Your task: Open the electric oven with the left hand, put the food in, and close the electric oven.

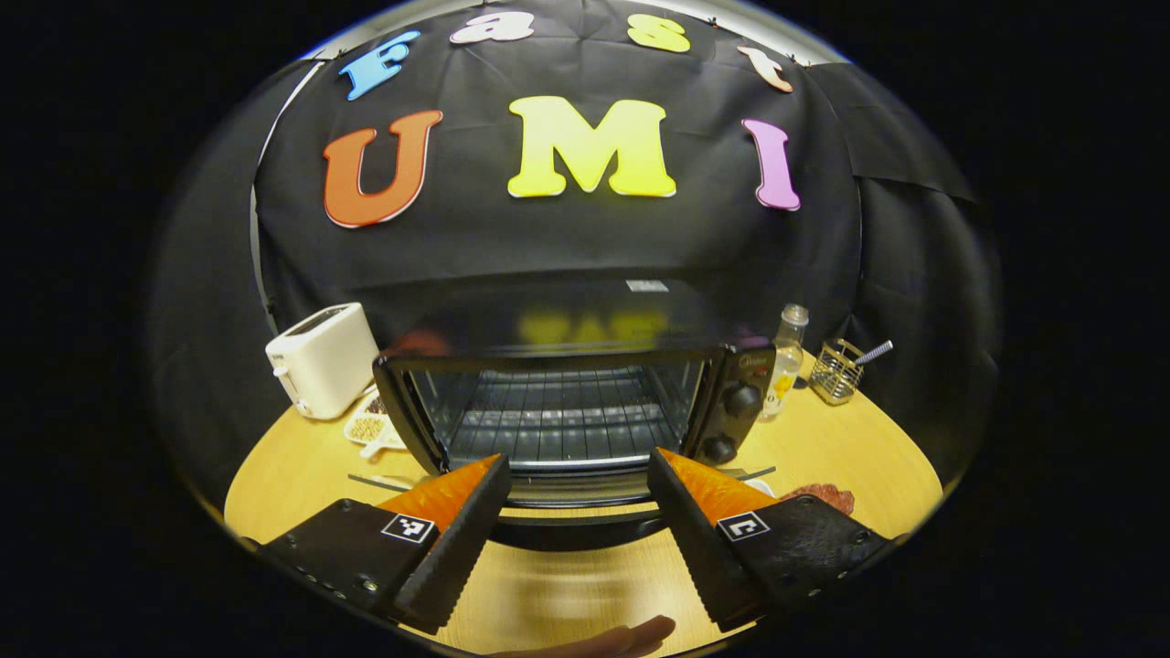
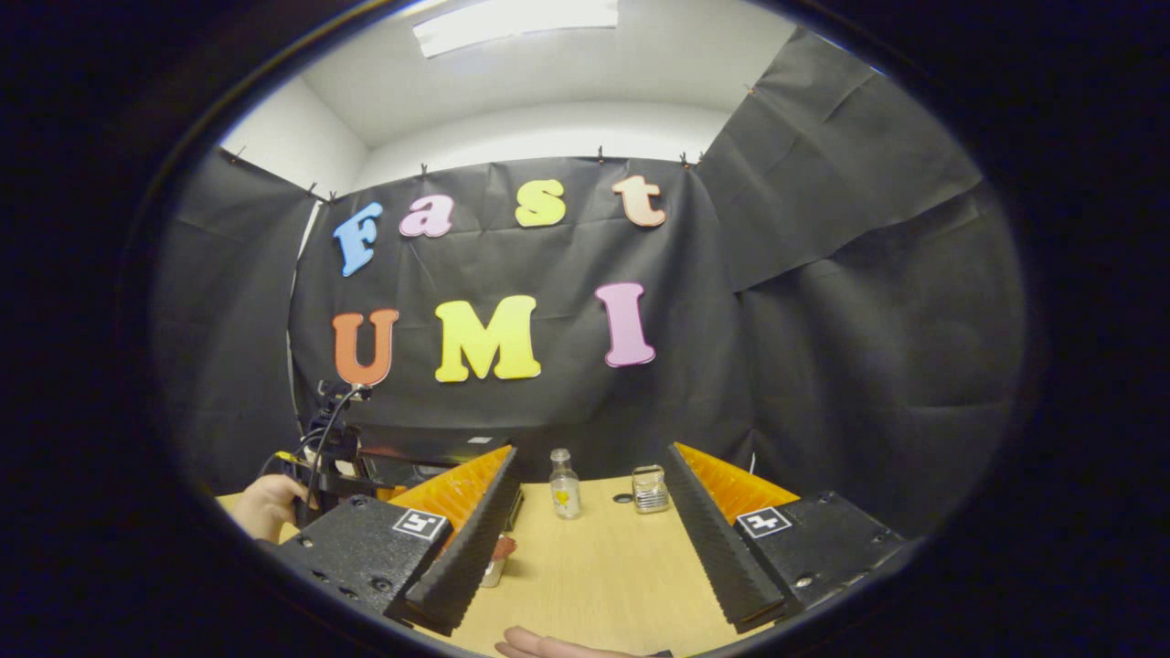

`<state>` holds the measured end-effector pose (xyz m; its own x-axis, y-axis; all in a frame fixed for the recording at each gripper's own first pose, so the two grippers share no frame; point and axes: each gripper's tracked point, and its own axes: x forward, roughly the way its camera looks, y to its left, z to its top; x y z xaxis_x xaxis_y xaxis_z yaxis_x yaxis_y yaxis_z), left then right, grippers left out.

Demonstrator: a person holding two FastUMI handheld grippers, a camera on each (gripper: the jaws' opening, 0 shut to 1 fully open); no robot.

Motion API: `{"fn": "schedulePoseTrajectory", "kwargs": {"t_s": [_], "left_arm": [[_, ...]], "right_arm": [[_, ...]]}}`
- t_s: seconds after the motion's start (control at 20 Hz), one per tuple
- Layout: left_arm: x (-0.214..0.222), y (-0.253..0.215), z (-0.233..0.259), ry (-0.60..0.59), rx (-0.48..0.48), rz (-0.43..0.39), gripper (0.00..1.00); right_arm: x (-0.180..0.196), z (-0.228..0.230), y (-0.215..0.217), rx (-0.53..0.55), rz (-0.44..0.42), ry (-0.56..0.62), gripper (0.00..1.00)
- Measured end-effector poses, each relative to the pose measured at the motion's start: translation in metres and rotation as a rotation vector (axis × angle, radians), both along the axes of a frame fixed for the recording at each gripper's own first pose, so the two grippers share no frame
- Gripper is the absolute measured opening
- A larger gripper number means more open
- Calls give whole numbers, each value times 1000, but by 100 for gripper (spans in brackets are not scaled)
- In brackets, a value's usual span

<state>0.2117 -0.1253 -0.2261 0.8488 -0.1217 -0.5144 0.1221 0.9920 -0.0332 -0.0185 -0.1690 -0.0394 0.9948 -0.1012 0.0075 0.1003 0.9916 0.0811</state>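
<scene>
Left tool [image 1: 578,475] wide, empty | oven [image 1: 585,416] door down, just ahead | right tool [image 2: 590,471] wide, empty

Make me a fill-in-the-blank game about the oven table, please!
1. The door of the black electric oven is ____.
2. The wire rack inside the oven holds ____ food.
3. The white plastic toaster stands to the ____ of the oven in the left gripper view.
4. The left tool has its fingers ____, gripping nothing.

Missing words: open; no; left; apart
</scene>
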Motion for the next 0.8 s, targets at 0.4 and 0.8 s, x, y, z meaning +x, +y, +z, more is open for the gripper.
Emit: {"fn": "schedulePoseTrajectory", "kwargs": {"t_s": [0.4, 0.8], "left_arm": [[-31, 8, -51, 94, 32, 21, 96], [-56, 8, -87, 156, 26, 44, 96]], "right_arm": [[-4, -2, 2, -11, -14, 10, 100], [4, -22, -1, -13, -23, 51, 100]]}}
